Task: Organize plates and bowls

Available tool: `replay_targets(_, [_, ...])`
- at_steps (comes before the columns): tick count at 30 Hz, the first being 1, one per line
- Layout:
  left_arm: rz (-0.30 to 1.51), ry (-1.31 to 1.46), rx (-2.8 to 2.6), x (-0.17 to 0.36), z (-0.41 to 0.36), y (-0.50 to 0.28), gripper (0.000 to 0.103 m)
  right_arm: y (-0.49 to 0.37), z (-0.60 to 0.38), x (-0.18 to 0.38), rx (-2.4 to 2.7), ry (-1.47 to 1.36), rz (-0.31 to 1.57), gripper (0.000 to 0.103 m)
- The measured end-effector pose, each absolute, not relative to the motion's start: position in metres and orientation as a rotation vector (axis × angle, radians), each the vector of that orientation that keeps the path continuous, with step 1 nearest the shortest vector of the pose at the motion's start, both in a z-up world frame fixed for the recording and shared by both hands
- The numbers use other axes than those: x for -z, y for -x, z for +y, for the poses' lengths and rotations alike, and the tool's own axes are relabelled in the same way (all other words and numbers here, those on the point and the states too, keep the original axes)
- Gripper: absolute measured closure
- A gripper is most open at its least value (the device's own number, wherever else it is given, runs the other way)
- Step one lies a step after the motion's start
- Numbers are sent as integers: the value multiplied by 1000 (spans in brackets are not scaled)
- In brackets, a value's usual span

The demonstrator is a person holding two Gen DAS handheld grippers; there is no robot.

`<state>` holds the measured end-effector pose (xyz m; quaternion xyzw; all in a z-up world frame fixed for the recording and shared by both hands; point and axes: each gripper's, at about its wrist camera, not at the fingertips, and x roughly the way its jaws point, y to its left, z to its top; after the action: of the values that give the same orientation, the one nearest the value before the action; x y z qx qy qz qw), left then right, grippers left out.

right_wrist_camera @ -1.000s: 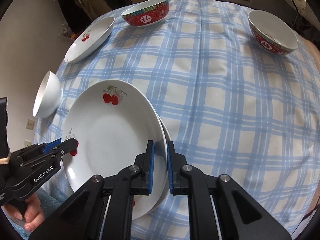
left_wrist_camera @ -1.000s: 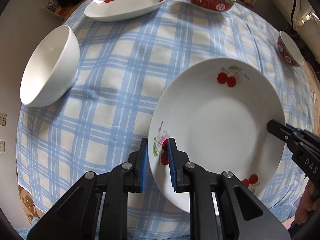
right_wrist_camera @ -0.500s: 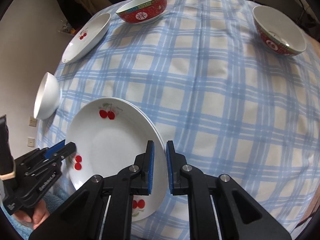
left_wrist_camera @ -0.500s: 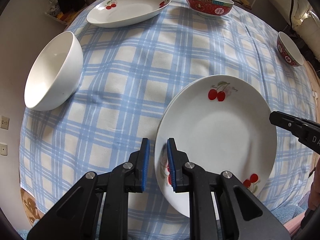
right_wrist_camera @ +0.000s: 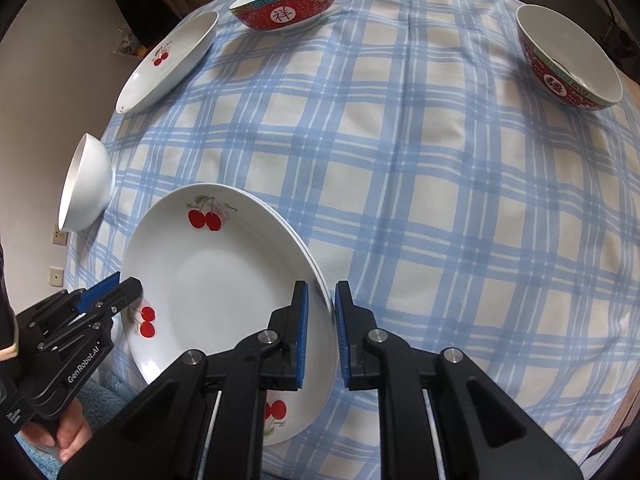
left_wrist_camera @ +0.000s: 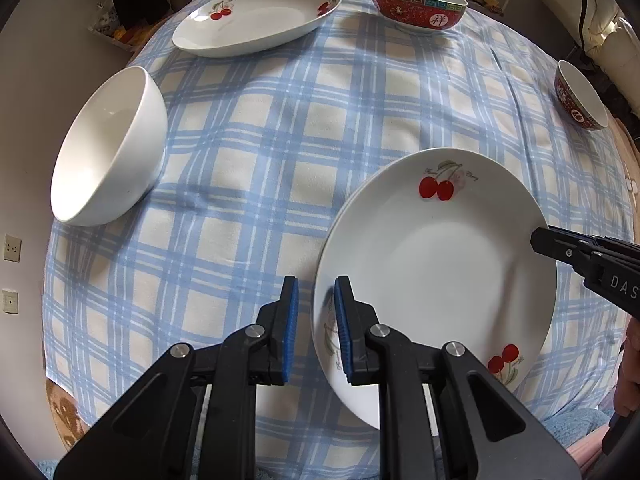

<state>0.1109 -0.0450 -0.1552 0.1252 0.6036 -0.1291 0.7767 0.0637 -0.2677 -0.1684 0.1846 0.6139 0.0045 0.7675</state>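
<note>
The cherry plate [left_wrist_camera: 436, 264] lies face up on the checked tablecloth [left_wrist_camera: 280, 152] at the near edge of the table, stacked on a second plate whose rim [right_wrist_camera: 308, 258] shows just under it in the right wrist view; it is round, so it has no long axis, and one pair of cherries [right_wrist_camera: 205, 220] sits on the far side of its rim; it is white and shallow, with red cherries on green stems printed at three places round the rim. The left gripper [left_wrist_camera: 315, 320] straddles the plate's left edge with its jaws narrow, and a gap shows between the blue pads and the rim; the right gripper [right_wrist_camera: 321, 328] straddles the opposite edge, jaws narrow, pads just off the rim, holding nothing. Farther off stand a plain white bowl [left_wrist_camera: 108, 148] at the left edge, another cherry plate [left_wrist_camera: 256, 16] at the far left, a red patterned bowl [left_wrist_camera: 418, 6] at the far side, and a second red bowl [right_wrist_camera: 568, 60] well apart to the right.
</note>
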Motion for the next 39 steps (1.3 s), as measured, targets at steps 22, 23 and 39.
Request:
replay_targets(22, [1129, -318, 255, 63, -21, -183, 8, -120, -236, 75, -106, -255, 1125, 2])
replay_targets(23, [1125, -314, 241, 60, -18, -192, 7, -126, -234, 72, -104, -237, 1119, 1])
replay_targets(39, [1209, -242, 159, 84, 2, -337, 7, -244, -225, 77, -117, -245, 1116, 6])
